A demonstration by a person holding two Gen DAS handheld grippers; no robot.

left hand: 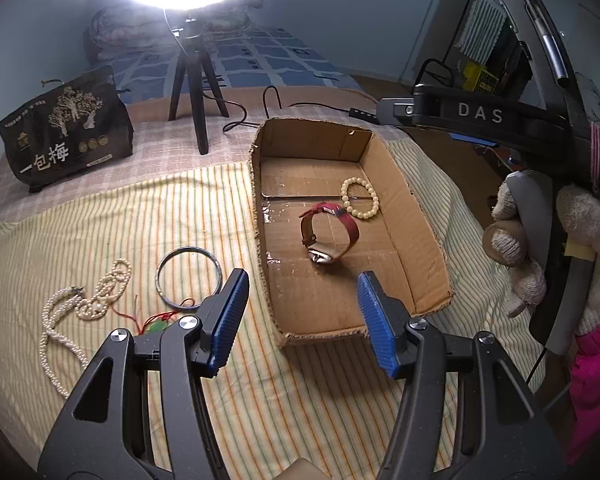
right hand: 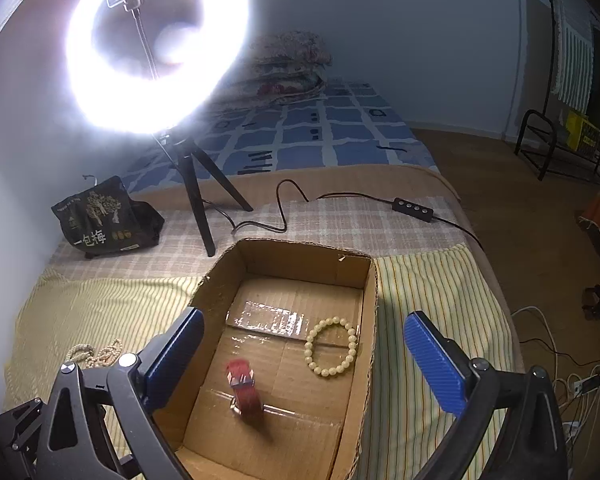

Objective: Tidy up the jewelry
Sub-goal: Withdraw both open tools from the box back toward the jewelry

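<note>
An open cardboard box (left hand: 420, 248) (right hand: 370, 320) stands on a striped cloth. Inside lie a red-strap watch (left hand: 330, 236) (right hand: 246, 394), blurred in the right wrist view, and a cream bead bracelet (left hand: 360, 198) (right hand: 332, 347). Left of the box on the cloth lie a dark bangle (left hand: 190, 276), a pearl necklace (left hand: 82, 300) (right hand: 96, 352) and a red-cord pendant (left hand: 160, 320). My left gripper (left hand: 302, 320) is open and empty over the box's near edge. My right gripper (right hand: 304, 364) is open and empty above the box; its body shows in the left wrist view (left hand: 540, 220).
A ring light on a tripod (left hand: 192, 92) (right hand: 156, 48) stands behind the box, its cable and switch (right hand: 414, 205) trailing right. A black snack bag (left hand: 66, 128) (right hand: 104, 220) sits at the back left. The bed's edge and floor cables (right hand: 572, 380) are to the right.
</note>
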